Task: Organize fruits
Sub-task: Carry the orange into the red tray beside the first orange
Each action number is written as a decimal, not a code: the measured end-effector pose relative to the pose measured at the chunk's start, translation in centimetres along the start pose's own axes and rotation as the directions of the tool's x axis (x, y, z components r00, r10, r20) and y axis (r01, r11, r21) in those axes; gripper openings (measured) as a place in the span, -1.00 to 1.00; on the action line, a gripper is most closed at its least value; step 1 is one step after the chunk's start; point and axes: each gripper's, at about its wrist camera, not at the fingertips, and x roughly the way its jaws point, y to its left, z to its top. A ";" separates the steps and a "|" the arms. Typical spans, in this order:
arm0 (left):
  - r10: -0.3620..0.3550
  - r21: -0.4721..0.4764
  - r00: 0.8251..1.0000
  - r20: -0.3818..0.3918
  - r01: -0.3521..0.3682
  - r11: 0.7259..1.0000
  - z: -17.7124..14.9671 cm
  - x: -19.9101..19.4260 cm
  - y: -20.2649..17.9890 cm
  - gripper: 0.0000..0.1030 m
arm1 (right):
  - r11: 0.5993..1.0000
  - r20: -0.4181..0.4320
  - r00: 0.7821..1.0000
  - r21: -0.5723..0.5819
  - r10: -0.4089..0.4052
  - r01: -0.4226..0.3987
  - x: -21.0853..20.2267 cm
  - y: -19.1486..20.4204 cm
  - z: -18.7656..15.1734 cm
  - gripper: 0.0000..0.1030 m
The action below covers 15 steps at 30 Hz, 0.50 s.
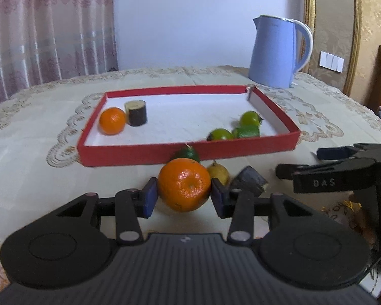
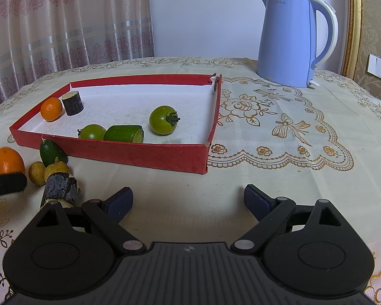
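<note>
We see our left gripper [image 1: 184, 194] clamped on a large orange [image 1: 184, 185], just in front of the red tray's [image 1: 188, 152] near wall, with a yellow fruit [image 1: 218, 172] and a dark cut piece [image 1: 249, 179] close beside it. Our right gripper [image 2: 188, 199] hangs with its jaws spread wide over the tablecloth [image 2: 279, 172], holding nothing. Inside the tray lie a small orange [image 2: 51, 109], two green tomatoes [image 2: 163, 120] and a cucumber piece [image 2: 124, 133].

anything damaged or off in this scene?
Yes: the tray's far right corner is torn open, its walls split apart. Nothing spilled. Loose fruit lies outside the tray; the left gripper holds an orange.
</note>
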 end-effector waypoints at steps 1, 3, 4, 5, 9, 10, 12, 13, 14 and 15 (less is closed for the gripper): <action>0.011 0.002 1.000 0.002 -0.011 1.000 0.1 0.0 0.1 -0.21 | 1.000 0.000 1.000 0.000 0.000 0.000 0.0 0.0 0.0 0.84; 0.028 0.002 1.000 0.009 -0.028 1.000 0.5 0.0 0.4 -0.21 | 1.000 0.000 1.000 0.000 0.000 0.000 0.0 0.0 0.0 0.84; 0.036 0.002 0.999 0.014 -0.036 0.999 0.7 -0.1 0.5 -0.21 | 1.000 0.000 1.000 0.000 0.000 0.000 0.0 0.0 0.0 0.84; 0.044 -0.001 0.999 0.025 -0.044 0.999 1.0 -0.2 0.7 -0.21 | 1.000 0.000 1.000 0.000 0.000 0.000 0.0 0.0 0.0 0.84; 0.060 -0.008 0.997 0.057 -0.060 0.998 2.1 -0.4 1.3 -0.21 | 1.000 0.000 1.000 -0.001 0.000 0.000 0.0 0.0 0.0 0.84; 0.066 -0.010 0.996 0.066 -0.065 0.998 2.4 -0.3 1.5 -0.21 | 1.000 0.000 1.000 -0.001 -0.001 0.001 0.0 0.0 0.0 0.84; 0.076 -0.017 0.994 0.074 -0.075 0.997 2.9 -0.1 1.9 -0.21 | 1.000 0.000 1.000 0.000 0.000 0.000 0.0 0.0 0.0 0.84; 0.080 -0.020 0.994 0.076 -0.079 0.997 3.2 0.0 2.1 -0.21 | 1.000 0.000 1.000 0.000 0.000 0.000 0.0 0.0 0.0 0.84; 0.084 -0.023 0.994 0.076 -0.082 0.996 3.4 0.3 2.3 -0.21 | 1.000 0.000 1.000 -0.001 -0.001 0.001 0.0 0.0 0.0 0.84; 0.087 -0.027 0.993 0.077 -0.085 0.996 3.6 0.4 2.5 -0.21 | 1.000 0.000 1.000 -0.001 -0.001 0.001 0.0 0.0 0.0 0.84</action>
